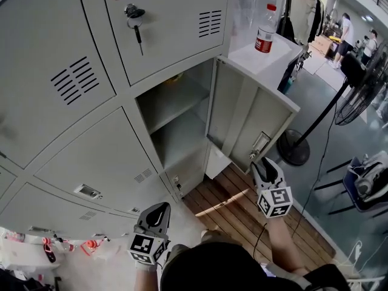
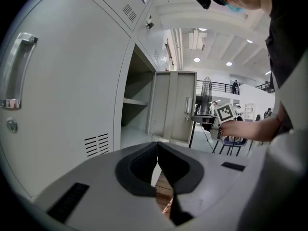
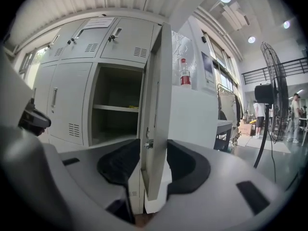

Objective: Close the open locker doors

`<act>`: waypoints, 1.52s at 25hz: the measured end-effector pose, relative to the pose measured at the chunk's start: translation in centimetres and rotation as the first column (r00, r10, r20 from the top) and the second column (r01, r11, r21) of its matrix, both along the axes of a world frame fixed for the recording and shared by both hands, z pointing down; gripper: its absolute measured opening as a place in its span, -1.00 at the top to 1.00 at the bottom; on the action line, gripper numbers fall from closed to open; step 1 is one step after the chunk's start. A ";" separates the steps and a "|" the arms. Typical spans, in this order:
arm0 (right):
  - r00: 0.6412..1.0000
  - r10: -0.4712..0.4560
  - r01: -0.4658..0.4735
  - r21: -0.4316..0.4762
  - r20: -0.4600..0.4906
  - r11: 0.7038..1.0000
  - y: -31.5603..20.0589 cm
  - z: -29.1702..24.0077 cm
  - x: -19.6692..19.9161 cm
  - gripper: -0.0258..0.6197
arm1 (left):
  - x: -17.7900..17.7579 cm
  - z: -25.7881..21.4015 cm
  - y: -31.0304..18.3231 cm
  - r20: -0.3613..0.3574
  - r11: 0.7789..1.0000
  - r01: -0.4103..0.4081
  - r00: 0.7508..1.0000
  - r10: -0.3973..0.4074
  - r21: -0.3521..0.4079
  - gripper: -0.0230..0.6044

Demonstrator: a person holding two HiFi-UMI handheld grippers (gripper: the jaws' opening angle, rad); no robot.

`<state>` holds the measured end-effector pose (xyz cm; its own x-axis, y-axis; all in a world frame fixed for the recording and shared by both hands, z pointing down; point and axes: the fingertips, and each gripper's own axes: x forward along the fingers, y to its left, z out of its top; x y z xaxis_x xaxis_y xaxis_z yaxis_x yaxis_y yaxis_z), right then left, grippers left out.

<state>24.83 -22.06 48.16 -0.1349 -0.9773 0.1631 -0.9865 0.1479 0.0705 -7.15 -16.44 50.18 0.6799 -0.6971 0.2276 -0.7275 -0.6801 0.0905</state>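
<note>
A bank of grey lockers has one open door (image 1: 242, 111), swung out to the right of its empty shelved compartment (image 1: 176, 120). My right gripper (image 1: 262, 162) sits at that door's free edge, low down near the latch. In the right gripper view the door (image 3: 156, 105) stands edge-on between the jaws and fills the gap, both pads (image 3: 127, 165) against its faces. My left gripper (image 1: 154, 214) is lower left, in front of a closed locker, shut with nothing in it (image 2: 157, 146). From the left gripper view the open door (image 2: 171, 105) is ahead.
A key hangs in the upper locker's lock (image 1: 134, 14). On a white top beside the lockers stands a water bottle (image 1: 265, 32). To the right are a pedestal fan (image 1: 364, 83) with its base (image 1: 294, 150) and a chair (image 1: 367, 183). A wooden floor panel (image 1: 242, 205) lies below.
</note>
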 end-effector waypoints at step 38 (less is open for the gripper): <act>0.977 -0.213 0.213 0.036 -0.005 0.976 1.5 -1.1 -16.4 0.59 | -11.1 0.3 4.5 -0.008 0.991 0.132 0.991 -0.132 -0.005 0.90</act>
<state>8.42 -20.59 47.04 -0.3404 -0.9314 0.1288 -0.9325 0.3520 0.0809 -18.21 -11.92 50.45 0.5837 -0.7800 0.2256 -0.8103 -0.5776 0.0992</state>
